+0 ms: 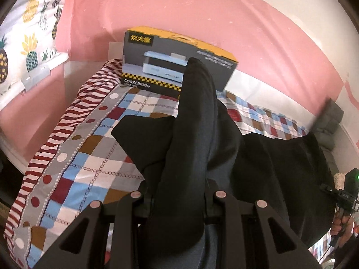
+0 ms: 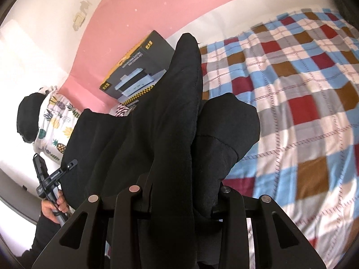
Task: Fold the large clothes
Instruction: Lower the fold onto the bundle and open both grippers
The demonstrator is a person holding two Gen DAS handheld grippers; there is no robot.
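Here both grippers clamp the black garment, lifted above the bed.
Left gripper (image 1: 179, 201) pinches a fold of the black garment (image 1: 197, 121) that runs toward 12 o'clock; the rest hangs at 3 o'clock toward the right gripper (image 2: 179, 199), likewise clamped on cloth. The cardboard box (image 1: 157, 51) crowds 12 o'clock; the checked bedspread (image 2: 303, 103) lies open at 2 o'clock.

Left gripper (image 1: 179, 198): jaws closed on black cloth bunched between them. Right gripper (image 2: 179, 192): likewise clamped on black cloth. A hand (image 2: 53, 208) grips the left gripper's handle in the right wrist view.
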